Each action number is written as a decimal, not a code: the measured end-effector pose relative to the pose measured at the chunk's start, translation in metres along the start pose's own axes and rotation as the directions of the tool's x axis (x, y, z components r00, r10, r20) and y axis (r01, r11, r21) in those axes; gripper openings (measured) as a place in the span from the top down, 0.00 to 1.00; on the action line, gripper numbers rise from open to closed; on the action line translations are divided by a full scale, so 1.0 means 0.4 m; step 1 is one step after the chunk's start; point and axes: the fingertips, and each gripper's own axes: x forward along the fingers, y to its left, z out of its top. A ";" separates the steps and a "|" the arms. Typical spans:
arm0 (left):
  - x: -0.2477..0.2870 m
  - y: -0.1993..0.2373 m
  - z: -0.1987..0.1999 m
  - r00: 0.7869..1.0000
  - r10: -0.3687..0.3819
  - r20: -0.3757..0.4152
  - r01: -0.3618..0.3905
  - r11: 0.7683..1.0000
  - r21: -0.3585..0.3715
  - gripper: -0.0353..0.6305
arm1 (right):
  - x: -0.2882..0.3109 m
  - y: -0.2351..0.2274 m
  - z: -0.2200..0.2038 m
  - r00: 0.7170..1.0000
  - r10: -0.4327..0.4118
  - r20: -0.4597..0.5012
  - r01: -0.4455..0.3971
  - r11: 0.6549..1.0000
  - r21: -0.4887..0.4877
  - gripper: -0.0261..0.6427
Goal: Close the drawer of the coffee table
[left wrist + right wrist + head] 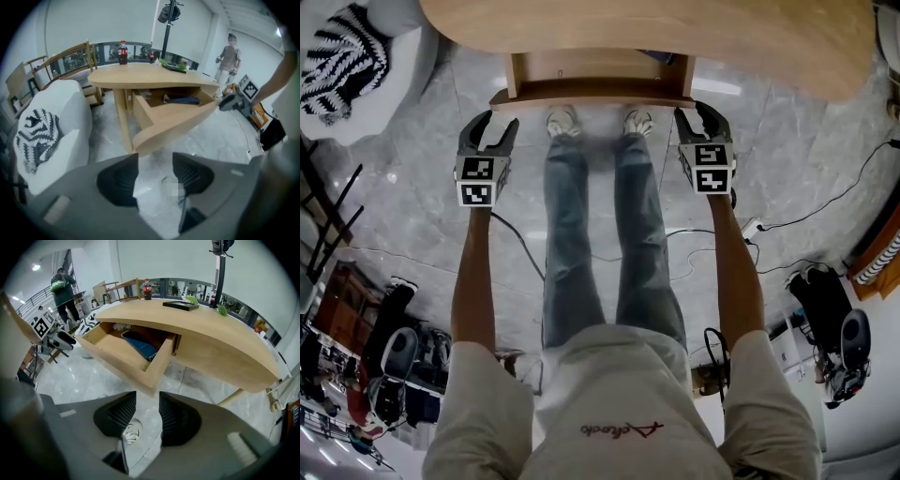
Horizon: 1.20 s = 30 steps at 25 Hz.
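Observation:
The wooden coffee table (675, 28) has its drawer (592, 92) pulled out toward me, with a blue flat thing (143, 347) lying inside. My left gripper (495, 125) hangs just off the drawer front's left end, jaws open and nothing between them. My right gripper (698, 114) sits at the drawer front's right corner, also open and empty; I cannot tell whether it touches the wood. In the left gripper view the left gripper (154, 171) points at the floor below the drawer's (173, 119) curved front. The right gripper (147, 411) shows only floor between its fingers, just short of the drawer (126, 359).
A white sofa with a black-and-white striped cushion (342, 61) stands left of the table. A cola bottle (123, 51) and a dark flat thing (180, 305) rest on the tabletop. Cables (694, 244) run over the marble floor. My shoes (562, 122) stand under the drawer. A person (229, 56) stands beyond the table.

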 end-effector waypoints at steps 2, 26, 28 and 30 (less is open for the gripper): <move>0.013 0.002 0.002 1.000 -0.002 -0.003 0.002 1.000 0.001 0.60 | 0.004 -0.001 0.005 1.000 -0.002 0.004 0.002 1.000 -0.002 0.73; 0.004 0.035 0.022 0.997 0.051 0.050 -0.046 0.995 -0.094 0.74 | -0.016 -0.006 0.034 0.999 -0.024 0.030 0.023 0.999 0.046 0.81; 0.004 0.041 0.025 0.997 0.054 0.051 -0.049 0.994 -0.096 0.76 | -0.014 -0.007 0.040 0.999 -0.023 0.034 0.022 0.999 0.049 0.81; 0.005 0.046 0.029 0.997 0.057 0.053 -0.051 0.994 -0.099 0.76 | -0.011 -0.009 0.046 0.999 -0.024 0.036 0.022 0.999 0.047 0.81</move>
